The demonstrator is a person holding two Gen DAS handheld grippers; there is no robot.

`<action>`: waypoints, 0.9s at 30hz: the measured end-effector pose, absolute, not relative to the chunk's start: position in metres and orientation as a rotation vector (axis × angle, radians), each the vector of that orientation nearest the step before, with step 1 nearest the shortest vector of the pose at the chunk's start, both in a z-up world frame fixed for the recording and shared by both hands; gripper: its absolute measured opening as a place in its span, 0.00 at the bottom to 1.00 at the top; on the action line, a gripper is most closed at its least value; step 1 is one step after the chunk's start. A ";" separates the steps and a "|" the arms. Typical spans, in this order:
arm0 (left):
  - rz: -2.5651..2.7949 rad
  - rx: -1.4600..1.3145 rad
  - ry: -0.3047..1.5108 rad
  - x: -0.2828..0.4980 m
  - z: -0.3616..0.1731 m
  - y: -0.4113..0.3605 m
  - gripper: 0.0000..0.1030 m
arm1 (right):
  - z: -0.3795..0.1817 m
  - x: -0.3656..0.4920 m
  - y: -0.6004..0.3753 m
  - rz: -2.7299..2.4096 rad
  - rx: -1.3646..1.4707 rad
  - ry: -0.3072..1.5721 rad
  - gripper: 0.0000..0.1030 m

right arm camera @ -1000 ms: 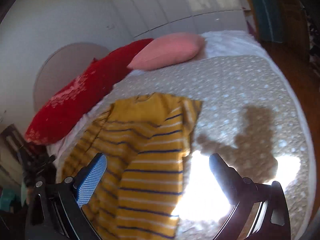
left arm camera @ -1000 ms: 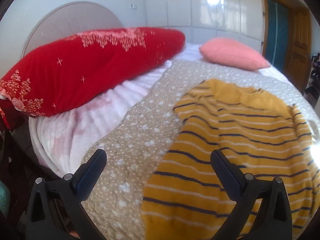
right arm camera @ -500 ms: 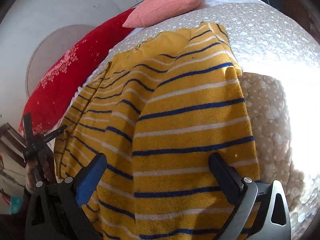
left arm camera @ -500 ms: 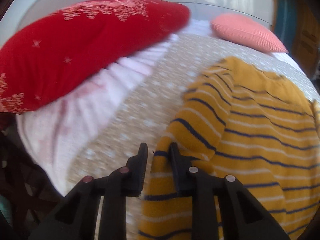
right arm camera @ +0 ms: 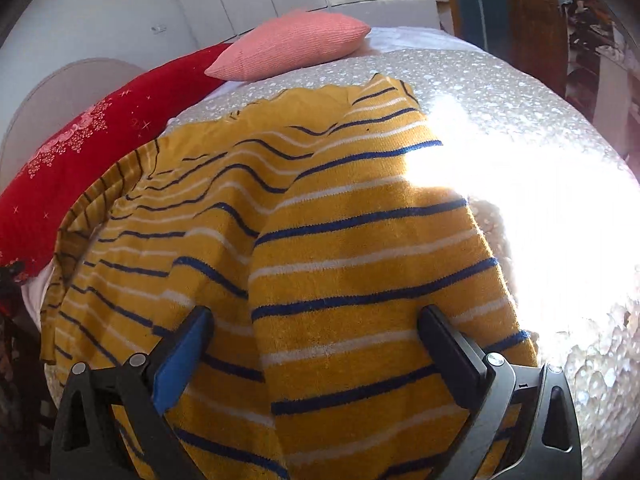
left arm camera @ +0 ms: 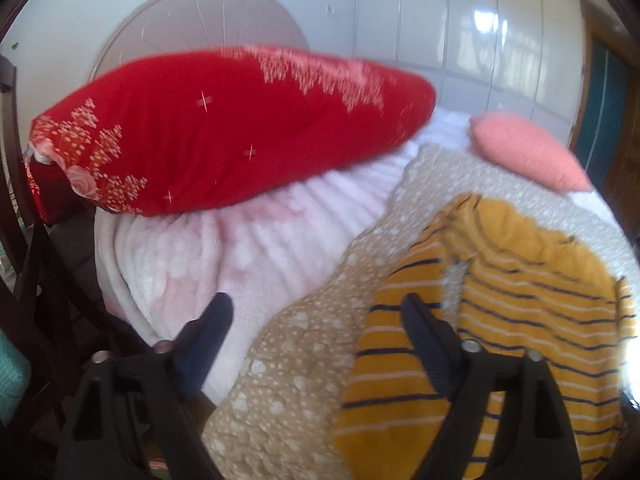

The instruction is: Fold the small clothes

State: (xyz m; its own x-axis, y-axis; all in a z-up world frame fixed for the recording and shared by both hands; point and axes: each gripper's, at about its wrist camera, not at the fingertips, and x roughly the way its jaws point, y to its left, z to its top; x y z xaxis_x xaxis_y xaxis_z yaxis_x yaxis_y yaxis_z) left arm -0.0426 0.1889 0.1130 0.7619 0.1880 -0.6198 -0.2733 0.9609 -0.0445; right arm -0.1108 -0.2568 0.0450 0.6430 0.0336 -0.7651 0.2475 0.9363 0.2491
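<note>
A mustard-yellow sweater with navy and white stripes [right arm camera: 352,248] lies spread on the bed, its left side folded over onto the body [left arm camera: 408,320]. My left gripper [left arm camera: 316,320] is open and empty above the sweater's left edge. My right gripper [right arm camera: 316,332] is open and empty, low over the sweater's near part, with cloth between and under its jaws.
The bed has a tan spotted quilt [left arm camera: 296,360] and a pale pink blanket [left arm camera: 240,256]. A long red pillow [left arm camera: 224,128] and a pink cushion [right arm camera: 292,44] lie at the head. Bright sunlight falls on the quilt [right arm camera: 528,200] at the right. A dark chair frame [left arm camera: 28,264] stands left.
My left gripper was shut on the sweater's left edge half a second ago; it has let go, opened and drawn back, leaving that side folded over. My right gripper stayed open.
</note>
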 end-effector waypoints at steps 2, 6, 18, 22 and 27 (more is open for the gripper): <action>0.232 -0.142 0.602 -0.054 0.124 0.180 0.96 | 0.042 -0.113 -0.257 -0.140 0.373 0.838 1.00; 0.135 -0.098 0.546 -0.062 0.143 0.145 0.98 | 0.054 -0.112 -0.261 -0.137 0.360 0.878 0.99; -0.122 -0.007 0.718 -0.074 0.122 0.053 0.98 | 0.077 -0.151 -0.347 -0.194 0.457 0.881 0.54; -0.146 0.023 0.738 -0.078 0.117 0.040 0.98 | 0.064 -0.155 -0.346 -0.167 0.461 0.887 0.54; -0.157 -0.002 0.756 -0.079 0.117 0.040 0.98 | 0.055 -0.136 -0.331 -0.109 0.422 0.903 0.35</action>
